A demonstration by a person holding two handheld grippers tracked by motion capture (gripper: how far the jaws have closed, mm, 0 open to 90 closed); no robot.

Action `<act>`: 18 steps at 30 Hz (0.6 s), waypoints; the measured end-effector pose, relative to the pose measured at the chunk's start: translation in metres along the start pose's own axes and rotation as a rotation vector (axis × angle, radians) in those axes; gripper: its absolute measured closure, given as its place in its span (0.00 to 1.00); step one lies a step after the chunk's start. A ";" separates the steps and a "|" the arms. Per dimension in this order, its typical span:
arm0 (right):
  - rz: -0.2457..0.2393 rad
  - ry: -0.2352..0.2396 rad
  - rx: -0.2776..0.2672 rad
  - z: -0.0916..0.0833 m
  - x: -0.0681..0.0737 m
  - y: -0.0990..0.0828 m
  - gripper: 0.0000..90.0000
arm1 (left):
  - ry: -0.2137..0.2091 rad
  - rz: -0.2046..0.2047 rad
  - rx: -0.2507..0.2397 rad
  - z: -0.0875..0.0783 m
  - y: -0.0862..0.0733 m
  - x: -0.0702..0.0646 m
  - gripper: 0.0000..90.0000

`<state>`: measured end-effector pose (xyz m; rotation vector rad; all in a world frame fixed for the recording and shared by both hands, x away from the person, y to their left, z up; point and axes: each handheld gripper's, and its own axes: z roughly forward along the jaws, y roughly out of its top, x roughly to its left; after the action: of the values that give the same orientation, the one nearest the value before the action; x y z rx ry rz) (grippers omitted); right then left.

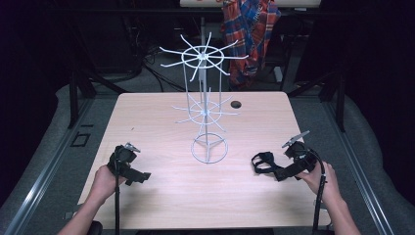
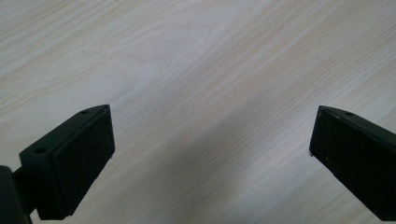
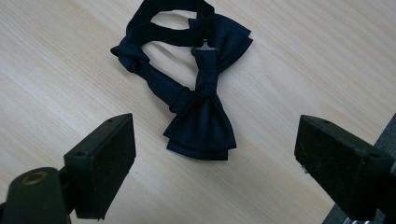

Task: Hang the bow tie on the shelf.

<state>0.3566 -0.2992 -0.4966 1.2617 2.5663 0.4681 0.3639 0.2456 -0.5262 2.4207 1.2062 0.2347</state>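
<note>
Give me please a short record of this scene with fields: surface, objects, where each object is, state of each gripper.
surface: light wooden table
object 1: white wire display rack, upright, middle of table, nothing hanging on it
object 2: dark blue bow tie with strap, flat on table, right side
left gripper: open, over bare wood
right gripper: open, jaws apart either side of the bow tie, not gripping it
background: plaid shirt hanging behind the table

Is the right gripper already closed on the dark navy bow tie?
No, the right gripper has its fingers spread wide, and the dark navy fabric bow tie lies untouched on the light wooden table.
</note>
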 end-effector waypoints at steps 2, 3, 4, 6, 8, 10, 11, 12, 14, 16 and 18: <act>0.001 0.007 0.005 0.001 0.000 0.000 0.13 | 0.001 0.001 0.000 0.000 0.000 0.000 0.00; 0.006 0.012 0.013 0.002 -0.001 -0.001 0.12 | 0.001 0.000 0.000 0.001 0.001 -0.001 0.00; 0.007 0.012 0.014 0.002 -0.001 -0.001 0.12 | 0.000 0.005 0.004 0.002 0.002 -0.001 0.00; 0.018 0.015 0.013 0.002 0.000 -0.001 0.11 | -0.002 0.004 0.005 0.003 0.002 -0.001 0.00; 0.010 0.019 0.026 0.002 -0.001 0.001 0.10 | -0.001 0.004 0.005 0.003 0.002 -0.001 0.00; 0.025 0.034 0.019 0.004 -0.001 0.002 0.09 | -0.003 -0.001 0.005 0.003 0.001 0.000 0.00; 0.038 0.040 0.019 0.005 0.000 0.003 0.08 | -0.003 -0.003 0.007 0.003 0.001 0.000 0.00; 0.048 0.045 0.016 0.006 0.000 0.003 0.07 | -0.002 -0.002 0.006 0.003 0.002 0.000 0.00; 0.067 0.064 0.021 0.008 -0.002 0.003 0.06 | 0.000 0.003 0.005 0.004 0.003 0.000 0.00; 0.108 0.079 0.010 0.010 -0.003 0.004 0.04 | -0.001 0.005 0.010 0.005 0.004 -0.001 0.00; 0.133 0.111 0.005 0.012 -0.004 0.006 0.02 | -0.001 0.007 0.010 0.006 0.004 -0.002 0.00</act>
<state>0.3671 -0.2971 -0.5047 1.4536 2.5846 0.5737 0.3675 0.2406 -0.5295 2.4333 1.2011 0.2302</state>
